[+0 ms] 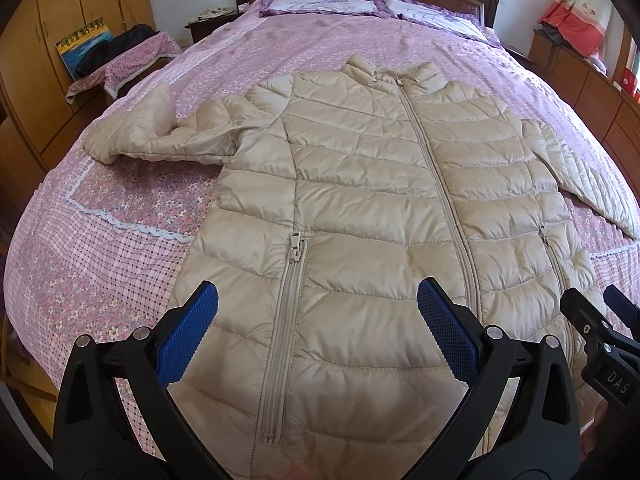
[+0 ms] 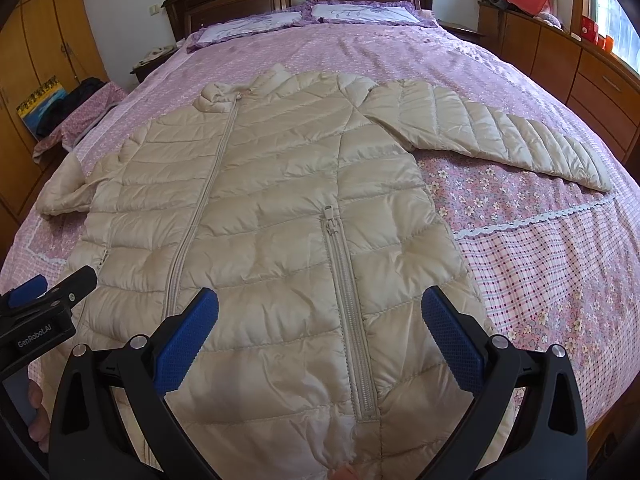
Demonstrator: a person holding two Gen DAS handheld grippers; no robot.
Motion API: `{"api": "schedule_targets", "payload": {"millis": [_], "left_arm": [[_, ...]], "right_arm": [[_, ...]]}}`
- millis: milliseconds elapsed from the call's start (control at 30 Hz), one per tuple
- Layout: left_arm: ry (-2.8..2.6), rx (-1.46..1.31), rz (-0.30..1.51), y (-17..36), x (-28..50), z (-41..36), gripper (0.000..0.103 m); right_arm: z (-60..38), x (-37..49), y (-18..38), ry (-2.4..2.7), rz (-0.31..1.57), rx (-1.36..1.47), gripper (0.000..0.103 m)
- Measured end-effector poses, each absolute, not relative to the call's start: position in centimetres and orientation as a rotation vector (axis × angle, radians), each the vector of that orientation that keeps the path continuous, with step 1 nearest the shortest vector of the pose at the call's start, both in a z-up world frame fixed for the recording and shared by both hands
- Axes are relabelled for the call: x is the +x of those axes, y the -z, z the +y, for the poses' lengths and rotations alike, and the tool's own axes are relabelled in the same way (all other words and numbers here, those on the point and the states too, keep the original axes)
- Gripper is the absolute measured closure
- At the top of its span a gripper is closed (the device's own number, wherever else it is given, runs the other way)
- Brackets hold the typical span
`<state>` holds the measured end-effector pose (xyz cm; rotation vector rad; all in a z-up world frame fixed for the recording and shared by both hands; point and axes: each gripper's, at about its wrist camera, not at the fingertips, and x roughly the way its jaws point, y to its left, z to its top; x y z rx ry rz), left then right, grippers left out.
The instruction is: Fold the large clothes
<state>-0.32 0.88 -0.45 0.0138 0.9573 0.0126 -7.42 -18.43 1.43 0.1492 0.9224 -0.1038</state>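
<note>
Puffer jacket (image 1: 360, 208) flat, zipped, on bed (image 1: 120, 216). Left tool (image 1: 318, 332), right tool (image 2: 320, 332) released, above hem. Pinch sleeves first, fold inward evenly.

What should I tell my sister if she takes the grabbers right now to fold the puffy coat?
Left gripper: jaws open, holding nothing, over the hem near the left pocket zipper.
Right gripper: jaws open, holding nothing, over the hem near the right pocket zipper.
Beige puffer jacket: lies front up and zipped on the pink floral bedspread, collar toward the pillows, both sleeves spread outward.
Done: the jacket is laid flat.
Left: every fold, probably sleeves in first, then hem toward the collar.
</note>
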Motion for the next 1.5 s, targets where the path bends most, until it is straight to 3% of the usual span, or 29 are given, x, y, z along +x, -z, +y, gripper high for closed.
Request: {"api": "schedule_targets", "payload": {"millis": [1500], "left_arm": [[-0.015, 0.014, 0.966, 0.2, -0.5, 0.6, 0.003]], "right_arm": [[-20.1, -7.5, -1.3, 0.147, 0.919, 0.161, 0.005]]}}
